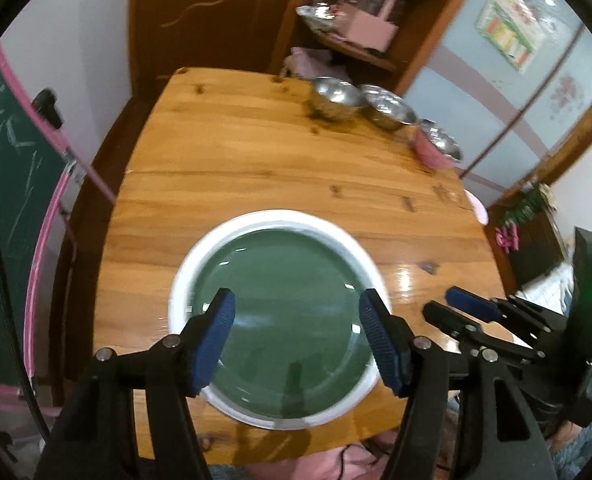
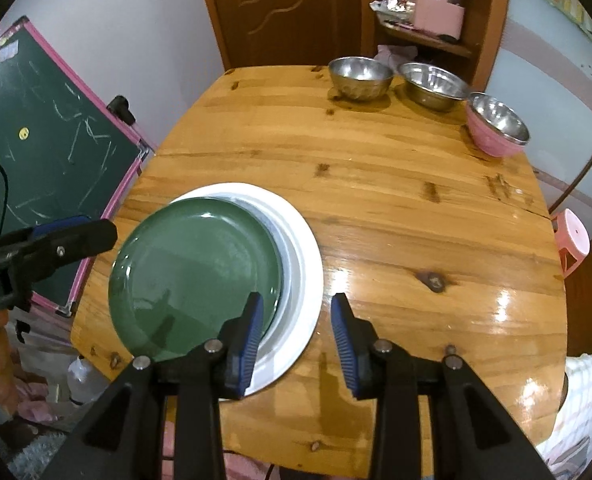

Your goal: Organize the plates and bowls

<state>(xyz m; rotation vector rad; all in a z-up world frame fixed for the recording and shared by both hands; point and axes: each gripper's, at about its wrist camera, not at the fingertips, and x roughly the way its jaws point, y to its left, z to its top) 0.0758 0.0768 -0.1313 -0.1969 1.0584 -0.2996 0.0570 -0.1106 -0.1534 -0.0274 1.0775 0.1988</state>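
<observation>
A green plate (image 1: 284,292) lies stacked on a white plate (image 1: 184,276) near the front of the wooden table (image 1: 256,168). In the right wrist view the green plate (image 2: 192,276) sits shifted left on the white plate (image 2: 299,264). My left gripper (image 1: 297,340) is open above the green plate and holds nothing. My right gripper (image 2: 297,340) is open and empty over the white plate's right rim; it also shows in the left wrist view (image 1: 459,308). Two steel bowls (image 2: 359,76) (image 2: 431,84) and a pink-sided steel bowl (image 2: 495,128) stand in a row at the far right.
A green chalkboard (image 2: 48,152) with a pink frame leans left of the table. A wooden door (image 2: 288,8) and a shelf (image 2: 427,36) with pink items stand behind the table. A pink stool (image 2: 571,236) is at the right edge.
</observation>
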